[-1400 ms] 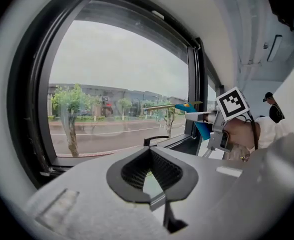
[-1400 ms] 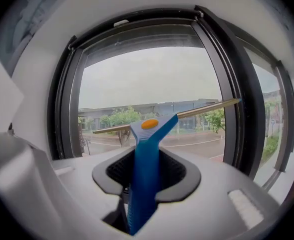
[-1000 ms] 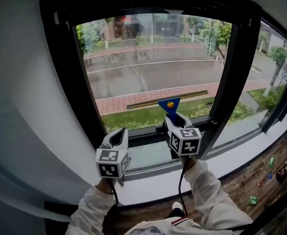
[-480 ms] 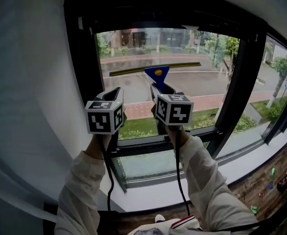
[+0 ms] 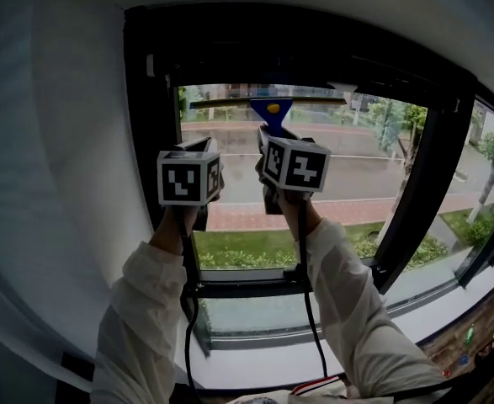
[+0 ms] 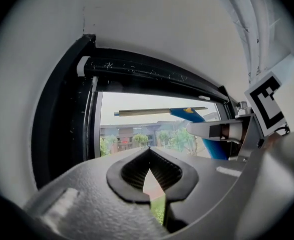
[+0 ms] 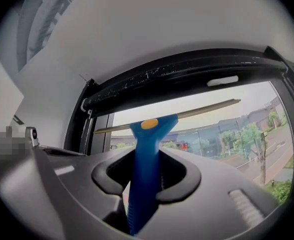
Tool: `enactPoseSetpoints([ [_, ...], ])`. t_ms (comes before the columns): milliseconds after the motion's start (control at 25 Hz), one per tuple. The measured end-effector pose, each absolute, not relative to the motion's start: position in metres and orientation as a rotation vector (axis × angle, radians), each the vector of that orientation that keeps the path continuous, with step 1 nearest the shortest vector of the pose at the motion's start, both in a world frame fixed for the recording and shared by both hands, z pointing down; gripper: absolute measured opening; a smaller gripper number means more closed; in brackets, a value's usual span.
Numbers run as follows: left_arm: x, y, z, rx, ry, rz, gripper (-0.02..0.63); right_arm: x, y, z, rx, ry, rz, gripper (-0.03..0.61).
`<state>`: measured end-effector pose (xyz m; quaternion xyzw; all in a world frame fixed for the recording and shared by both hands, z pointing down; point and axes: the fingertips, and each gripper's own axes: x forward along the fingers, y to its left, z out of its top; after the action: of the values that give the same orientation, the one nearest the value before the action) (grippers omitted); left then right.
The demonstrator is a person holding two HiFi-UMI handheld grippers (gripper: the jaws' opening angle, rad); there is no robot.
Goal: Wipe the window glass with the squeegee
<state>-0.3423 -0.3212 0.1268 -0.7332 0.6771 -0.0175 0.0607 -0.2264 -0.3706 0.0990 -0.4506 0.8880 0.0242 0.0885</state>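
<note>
Squeegee (image 5: pixel 272 106) sits at the top of the glass (image 5: pixel 356 167), blade level, handle running down into the right gripper (image 7: pixel 145 179), which clamps it. Unwiped glass lies below. Left gripper (image 6: pixel 148 179), jaws together and empty, hangs just beside.

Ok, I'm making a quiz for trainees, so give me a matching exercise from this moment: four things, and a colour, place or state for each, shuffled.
1. squeegee handle
2. squeegee blade
3. left gripper
4. window frame

A. black, around the glass
B. shut, empty
C. blue, clamped in the right gripper
D. across the top of the glass

Pairs: 1-C, 2-D, 3-B, 4-A.
</note>
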Motion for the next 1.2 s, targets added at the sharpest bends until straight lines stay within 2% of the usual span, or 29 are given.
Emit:
enactPoseSetpoints([
  [480, -0.35, -0.344, 0.112, -2.306, 1.988, 0.006, 0.002, -0.254, -0.401, 0.057, -1.36, 2.576, 0.077, 0.126],
  [1200, -0.334, -0.363, 0.206, -2.413, 1.99, -0.026, 0.003, -0.263, -0.423, 0.114, -1.449, 2.609, 0.037, 0.127],
])
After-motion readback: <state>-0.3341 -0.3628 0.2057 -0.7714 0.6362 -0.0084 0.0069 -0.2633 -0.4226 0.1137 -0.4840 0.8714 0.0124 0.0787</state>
